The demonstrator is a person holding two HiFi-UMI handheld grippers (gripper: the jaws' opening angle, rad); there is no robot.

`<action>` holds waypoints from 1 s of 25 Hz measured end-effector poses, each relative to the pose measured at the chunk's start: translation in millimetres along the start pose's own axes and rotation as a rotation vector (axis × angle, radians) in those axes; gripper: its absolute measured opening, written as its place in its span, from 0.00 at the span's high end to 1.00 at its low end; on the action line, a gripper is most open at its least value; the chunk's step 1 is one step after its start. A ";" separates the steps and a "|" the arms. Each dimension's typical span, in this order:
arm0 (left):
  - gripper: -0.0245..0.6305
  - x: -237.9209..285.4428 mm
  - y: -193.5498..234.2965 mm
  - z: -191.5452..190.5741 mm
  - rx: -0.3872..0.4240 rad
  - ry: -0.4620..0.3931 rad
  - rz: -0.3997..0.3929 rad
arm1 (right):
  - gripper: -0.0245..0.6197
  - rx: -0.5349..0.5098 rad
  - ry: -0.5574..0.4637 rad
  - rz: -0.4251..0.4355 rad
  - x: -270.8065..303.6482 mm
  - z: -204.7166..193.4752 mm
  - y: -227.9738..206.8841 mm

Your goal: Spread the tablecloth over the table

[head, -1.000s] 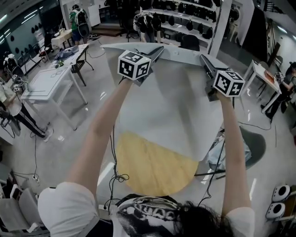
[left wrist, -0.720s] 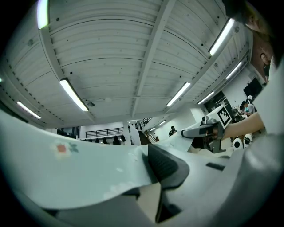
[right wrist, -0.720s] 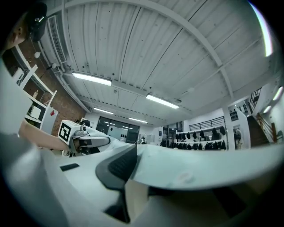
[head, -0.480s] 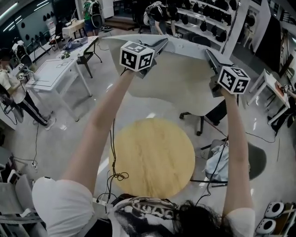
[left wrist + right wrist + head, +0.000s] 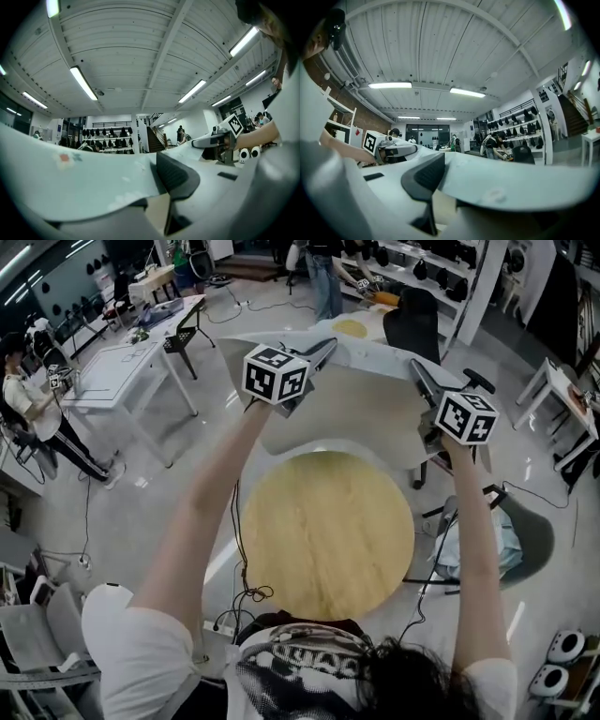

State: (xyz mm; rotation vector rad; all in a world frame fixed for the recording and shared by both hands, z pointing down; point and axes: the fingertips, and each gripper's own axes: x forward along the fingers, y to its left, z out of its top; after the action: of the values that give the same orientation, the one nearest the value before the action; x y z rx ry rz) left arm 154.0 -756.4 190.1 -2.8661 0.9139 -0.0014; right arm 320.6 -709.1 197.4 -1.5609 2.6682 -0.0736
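**Head view.** The camera sits above the person's crown and faces forward and steeply down. Hair and shoulders fill the bottom edge, and the round table (image 5: pixel 323 531) lies near, directly beneath.

**Left gripper view.** The camera rides on the left gripper (image 5: pixel 323 345), close behind its jaws, and faces level along them. The lens is wide-angle, and the ceiling (image 5: pixel 140 56) fills the upper half.

**Right gripper view.** The mounting is the same on the right gripper (image 5: pixel 417 371), also facing level, with ceiling above.

**Overlap.** Each gripper view catches the other gripper at its inner side. All three views share the tablecloth (image 5: pixel 366 404) edge and the wall racks (image 5: pixel 412 273) at the room's far end.
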 end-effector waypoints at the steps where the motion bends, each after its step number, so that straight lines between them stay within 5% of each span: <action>1: 0.84 -8.6 -4.4 -7.5 -0.007 0.010 -0.005 | 0.85 0.005 0.011 -0.003 -4.9 -8.0 8.1; 12: 0.84 -116.8 -56.2 -51.6 -0.105 0.029 -0.084 | 0.85 0.062 0.035 -0.072 -73.8 -66.9 114.8; 25: 0.84 -212.1 -119.9 -107.6 -0.167 0.024 -0.149 | 0.86 0.252 0.045 -0.133 -149.5 -143.2 202.4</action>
State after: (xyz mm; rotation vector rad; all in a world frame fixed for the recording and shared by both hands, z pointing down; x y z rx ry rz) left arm 45.6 -551.0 320.3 -3.0889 0.7343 0.0266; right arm 208.2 -477.4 329.7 -1.6671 2.4645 -0.4368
